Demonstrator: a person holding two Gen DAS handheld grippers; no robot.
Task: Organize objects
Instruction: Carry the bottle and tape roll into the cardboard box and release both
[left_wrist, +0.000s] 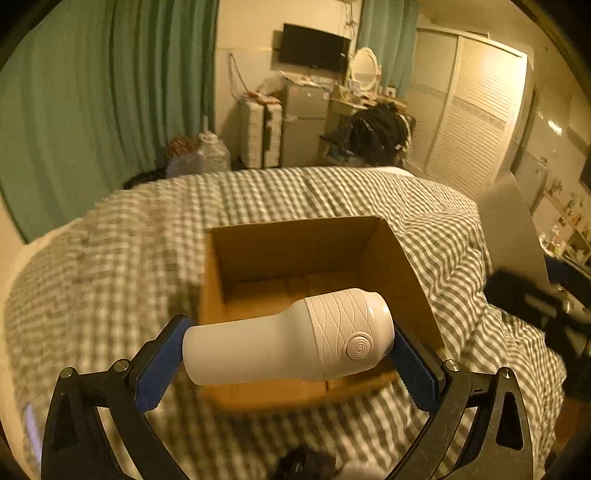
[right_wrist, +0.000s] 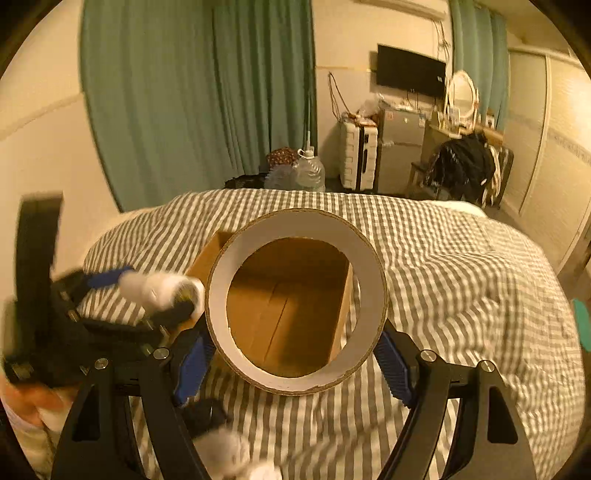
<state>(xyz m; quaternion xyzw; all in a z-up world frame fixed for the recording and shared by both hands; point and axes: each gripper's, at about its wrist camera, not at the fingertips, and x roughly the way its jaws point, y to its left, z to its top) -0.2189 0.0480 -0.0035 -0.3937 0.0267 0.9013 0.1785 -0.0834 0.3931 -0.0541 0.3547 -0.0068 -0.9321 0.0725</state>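
Observation:
My left gripper (left_wrist: 288, 343) is shut on a white handheld device (left_wrist: 291, 338) with a ribbed grip and a round button, held crosswise just above the near edge of an open cardboard box (left_wrist: 402, 266) on the bed. My right gripper (right_wrist: 295, 347) is shut on a large tape roll (right_wrist: 369, 266), held upright over the same box (right_wrist: 288, 306), whose bare floor shows through the ring. The left gripper with the white device (right_wrist: 159, 286) appears blurred at the left of the right wrist view.
The box sits on a grey-and-white checked duvet (left_wrist: 110, 258). A dark object and something white lie on the bed near me (right_wrist: 221, 435). A laptop (left_wrist: 513, 236) stands at the right. Beyond the bed are green curtains, a water jug, a suitcase and a wardrobe.

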